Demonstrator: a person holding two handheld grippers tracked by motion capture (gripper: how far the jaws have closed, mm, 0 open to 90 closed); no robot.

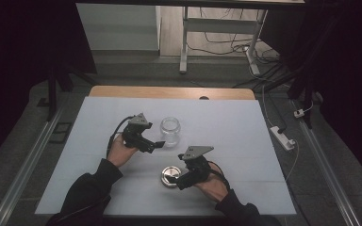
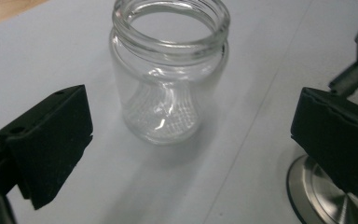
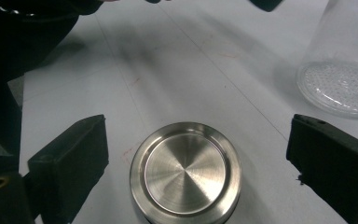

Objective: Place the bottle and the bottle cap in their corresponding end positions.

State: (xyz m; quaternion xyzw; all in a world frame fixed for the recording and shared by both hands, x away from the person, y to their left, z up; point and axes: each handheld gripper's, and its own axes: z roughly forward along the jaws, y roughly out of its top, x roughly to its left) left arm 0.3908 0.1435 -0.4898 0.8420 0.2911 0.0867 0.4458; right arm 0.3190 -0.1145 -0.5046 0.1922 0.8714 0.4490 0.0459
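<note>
Apparently the jar is just uncapped: the left claw point(image 1: 160, 143) gapes empty beside the upright glass jar point(image 1: 170, 131) mid-bench, the right claw point(image 1: 175, 181) stands open around the steel lid point(image 1: 169, 176) lying nearer the person, touching neither, so withdrawing seems next.

Clear jar point(image 2: 168, 74), silver lid point(image 3: 185, 171) (brushed)

Glass jar point(image 3: 342, 70) cut off at one o'clock, metal lid point(image 2: 324, 196) clipped at five o'clock, perhaps steel.
</note>
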